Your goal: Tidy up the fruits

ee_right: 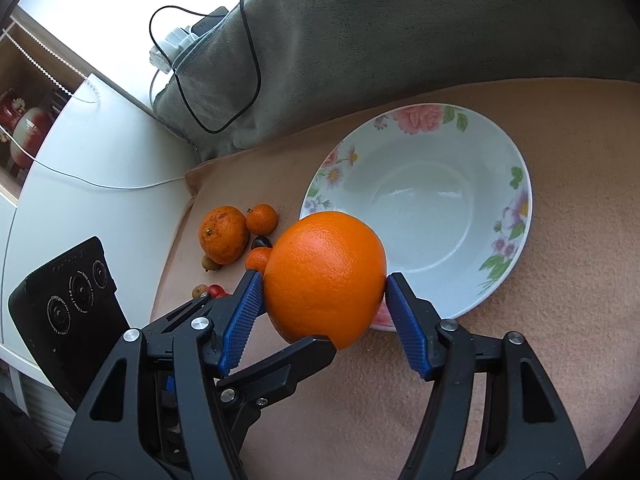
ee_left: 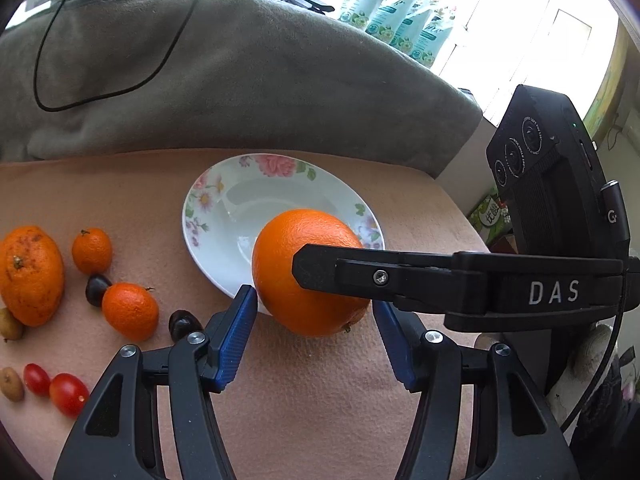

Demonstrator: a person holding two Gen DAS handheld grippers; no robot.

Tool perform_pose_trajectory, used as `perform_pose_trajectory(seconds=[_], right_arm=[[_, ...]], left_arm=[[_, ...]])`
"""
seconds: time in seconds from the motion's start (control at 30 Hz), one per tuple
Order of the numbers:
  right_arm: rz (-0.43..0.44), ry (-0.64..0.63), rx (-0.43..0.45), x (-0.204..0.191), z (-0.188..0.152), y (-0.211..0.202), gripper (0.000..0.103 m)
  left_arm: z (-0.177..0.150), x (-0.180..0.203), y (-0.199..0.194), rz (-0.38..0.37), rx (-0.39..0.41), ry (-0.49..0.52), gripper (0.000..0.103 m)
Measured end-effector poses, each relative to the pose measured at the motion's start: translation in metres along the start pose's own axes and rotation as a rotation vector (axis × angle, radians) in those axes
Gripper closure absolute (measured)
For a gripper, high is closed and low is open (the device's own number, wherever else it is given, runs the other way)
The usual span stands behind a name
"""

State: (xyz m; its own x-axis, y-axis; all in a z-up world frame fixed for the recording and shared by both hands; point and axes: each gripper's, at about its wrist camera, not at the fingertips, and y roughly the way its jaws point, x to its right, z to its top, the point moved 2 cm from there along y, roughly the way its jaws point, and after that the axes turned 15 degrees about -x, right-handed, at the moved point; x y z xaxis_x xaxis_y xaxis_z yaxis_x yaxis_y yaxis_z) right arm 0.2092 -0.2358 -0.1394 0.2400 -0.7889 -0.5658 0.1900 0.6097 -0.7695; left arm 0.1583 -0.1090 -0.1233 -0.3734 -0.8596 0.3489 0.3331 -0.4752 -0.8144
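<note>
A large smooth orange [ee_left: 304, 264] hangs just over the near rim of a white flowered plate [ee_left: 208, 200]. My left gripper [ee_left: 312, 300] is shut on it, a blue pad pressing each side. One black finger [ee_left: 360, 272] of the right gripper crosses in front of the fruit. In the right wrist view the same orange [ee_right: 324, 276] sits between the blue pads of my right gripper [ee_right: 325, 280], which is shut on it too. The plate [ee_right: 520, 200] holds nothing. Left of it lie a mottled orange [ee_left: 30, 276], two mandarins [ee_left: 130, 311] and cherry tomatoes [ee_left: 68, 394].
Dark round fruits [ee_left: 182, 324] and small brown ones [ee_left: 11, 384] lie among the loose fruit on the peach cloth [ee_left: 320, 400]. A grey blanket [ee_left: 240, 80] with a black cable [ee_left: 40, 80] rises behind it. The cloth ends at the right edge [ee_left: 472, 232]; a white cabinet [ee_right: 100, 152] stands beside it.
</note>
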Motion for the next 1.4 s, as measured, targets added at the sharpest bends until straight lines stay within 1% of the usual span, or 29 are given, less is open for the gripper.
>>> perform_pose_trajectory(seconds=[0.07, 0.17, 0.33, 0.4, 0.43, 0.5, 0.7, 0.73, 0.77, 0.83, 0.9, 0.93, 1.03, 1.17, 1.4], right_arm=[[-0.032, 0.007, 0.039, 0.002, 0.001, -0.006, 0.036], [-0.042, 0.019, 0.084, 0.005, 0.003, -0.018, 0.036], [-0.086, 0.005, 0.121, 0.003, 0.0, -0.03, 0.036], [-0.105, -0.002, 0.135, 0.001, -0.003, -0.033, 0.034], [-0.112, -0.006, 0.139, 0.0, -0.004, -0.033, 0.03], [-0.124, -0.011, 0.151, 0.0, -0.008, -0.036, 0.028], [-0.149, -0.006, 0.165, 0.0, -0.012, -0.039, 0.027], [-0.154, -0.006, 0.167, 0.0, -0.013, -0.039, 0.025], [-0.157, -0.005, 0.169, -0.001, -0.013, -0.039, 0.022], [-0.16, -0.007, 0.175, -0.002, -0.014, -0.039, 0.02], [-0.169, -0.012, 0.179, -0.004, -0.015, -0.04, 0.02], [-0.173, -0.015, 0.181, -0.005, -0.015, -0.04, 0.019], [-0.18, -0.027, 0.187, -0.01, -0.014, -0.04, 0.019], [-0.186, -0.043, 0.198, -0.017, -0.012, -0.039, 0.013], [-0.191, -0.077, 0.184, -0.03, -0.005, -0.029, 0.013]], left_arm=[[0.002, 0.001, -0.004, 0.008, 0.013, 0.005, 0.044], [0.001, -0.002, -0.007, 0.017, 0.017, 0.001, 0.044], [-0.003, -0.006, -0.012, 0.031, 0.023, -0.003, 0.044], [-0.004, -0.007, -0.013, 0.04, 0.023, -0.004, 0.044], [-0.005, -0.007, -0.014, 0.044, 0.024, -0.004, 0.044], [-0.006, -0.007, -0.016, 0.048, 0.027, -0.003, 0.043], [-0.007, -0.009, -0.019, 0.071, 0.028, -0.006, 0.043], [-0.008, -0.01, -0.02, 0.075, 0.028, -0.008, 0.04], [-0.008, -0.011, -0.021, 0.08, 0.03, -0.012, 0.039], [-0.007, -0.013, -0.023, 0.087, 0.034, -0.021, 0.037], [-0.009, -0.018, -0.027, 0.098, 0.041, -0.031, 0.032], [-0.011, -0.021, -0.03, 0.104, 0.046, -0.035, 0.032], [-0.014, -0.032, -0.037, 0.123, 0.056, -0.051, 0.031], [-0.02, -0.05, -0.045, 0.141, 0.062, -0.086, 0.031], [-0.026, -0.08, -0.061, 0.185, 0.08, -0.138, 0.031]])
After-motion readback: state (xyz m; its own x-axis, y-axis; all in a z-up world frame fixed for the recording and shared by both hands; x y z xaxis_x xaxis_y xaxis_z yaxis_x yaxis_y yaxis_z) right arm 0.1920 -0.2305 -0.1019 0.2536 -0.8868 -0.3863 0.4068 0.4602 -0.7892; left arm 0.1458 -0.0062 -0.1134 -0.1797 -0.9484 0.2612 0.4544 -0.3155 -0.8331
